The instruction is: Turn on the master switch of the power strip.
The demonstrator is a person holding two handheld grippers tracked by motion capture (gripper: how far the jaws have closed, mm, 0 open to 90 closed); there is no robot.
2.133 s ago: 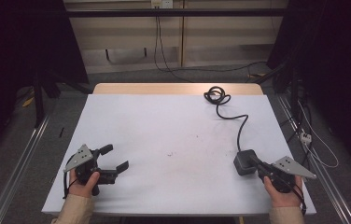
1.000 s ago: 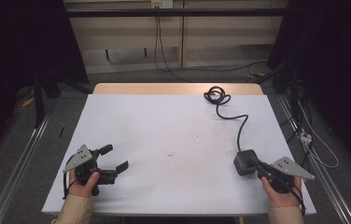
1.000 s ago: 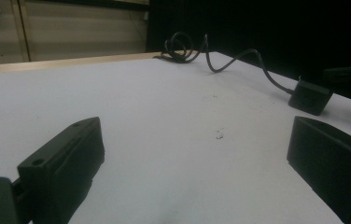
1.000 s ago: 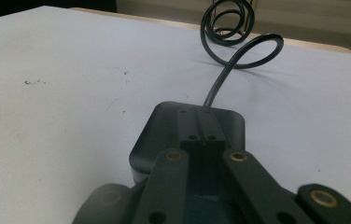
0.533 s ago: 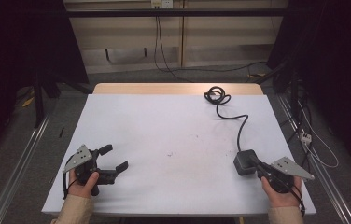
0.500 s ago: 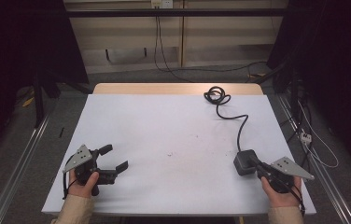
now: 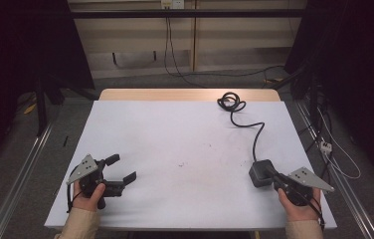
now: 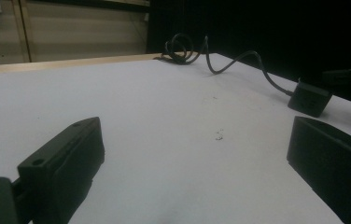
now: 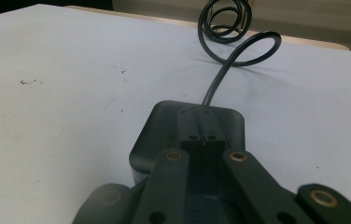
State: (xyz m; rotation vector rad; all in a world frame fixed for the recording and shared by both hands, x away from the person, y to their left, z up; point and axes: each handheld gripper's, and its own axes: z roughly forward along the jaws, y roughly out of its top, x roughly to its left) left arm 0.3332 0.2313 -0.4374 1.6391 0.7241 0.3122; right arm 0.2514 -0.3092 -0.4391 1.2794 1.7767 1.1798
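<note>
we hold our right gripper (image 7: 270, 174) at the near right corner of the desk (image 7: 185, 144), its fingers (image 9: 201, 126) pressed together with nothing between them. in the right gripper view their closed tips lie over the top of the black adapter block (image 9: 164, 130), which sits on the desk directly under and ahead of them; whether they touch it we cannot tell. in the high view the block (image 7: 259, 173) is just beside the right gripper's tip, near the desk's right edge.

our left gripper (image 7: 123, 169) rests at the near left corner, well apart from the block. its fingers (image 8: 66, 158) stand wide open and hold nothing; between them lies bare desk.

the block is a squat matte square with rounded corners. a thin black cable (image 7: 254, 134) leaves its far side, snakes across the desk and ends in a loose coil (image 7: 230, 102) near the far edge. the desk top is a smooth, pale sheet with a few small dark specks (image 7: 181, 164), and a strip of light wood (image 7: 185, 94) shows along the far edge.
</note>
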